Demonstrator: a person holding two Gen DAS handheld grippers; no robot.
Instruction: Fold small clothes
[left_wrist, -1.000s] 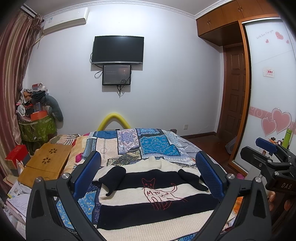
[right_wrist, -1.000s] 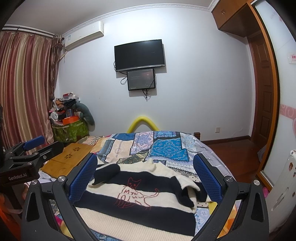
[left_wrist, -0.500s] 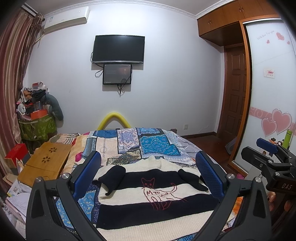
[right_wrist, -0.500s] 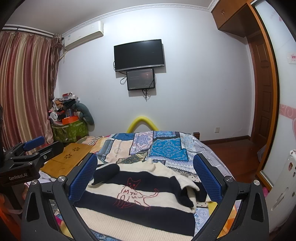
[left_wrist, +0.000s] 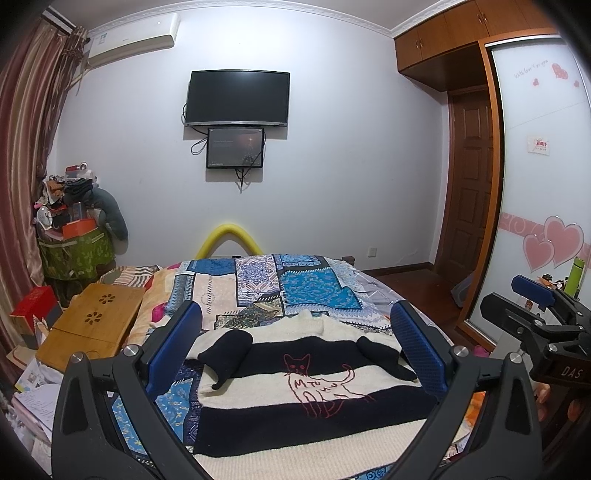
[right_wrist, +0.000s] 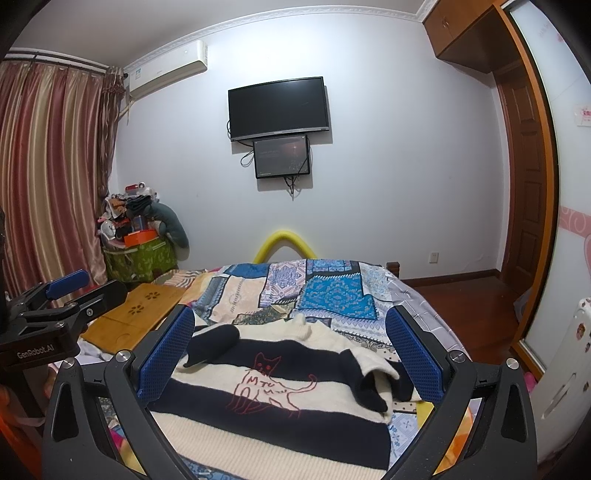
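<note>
Nearest to me, the left gripper (left_wrist: 295, 350) hangs with its blue-padded fingers (left_wrist: 175, 347) spread wide and nothing between them, and the right gripper (right_wrist: 290, 354) beside it is just as wide and just as empty. Both hover above the near end of the bed, not touching anything.

Under them lies the sweater (left_wrist: 295, 387), a small knit in broad cream and black bands with a red cat outline (left_wrist: 317, 384) stitched on the chest. It lies face up on the patchwork quilt (left_wrist: 266, 291), hem toward the grippers and collar away from them. Both black sleeves are already turned in over the chest; the one on the right side (right_wrist: 373, 387) sits bunched and rumpled, with a flap of cream body fabric curled over it, while the left sleeve (left_wrist: 229, 354) lies flatter.

It looks soft, thick and light, so I would expect it to sag and drape wherever it is lifted instead of holding a crease. The knit should grip well against the textured pads, though a shallow pinch might only stretch the top layer. The hem corners nearest the grippers seem the sensible places to take hold, one each, pinching through the full thickness.

Further off, a wooden lap desk (left_wrist: 96, 325) sits at the bed's left edge, and a television (left_wrist: 238, 98) hangs on the far wall.
</note>
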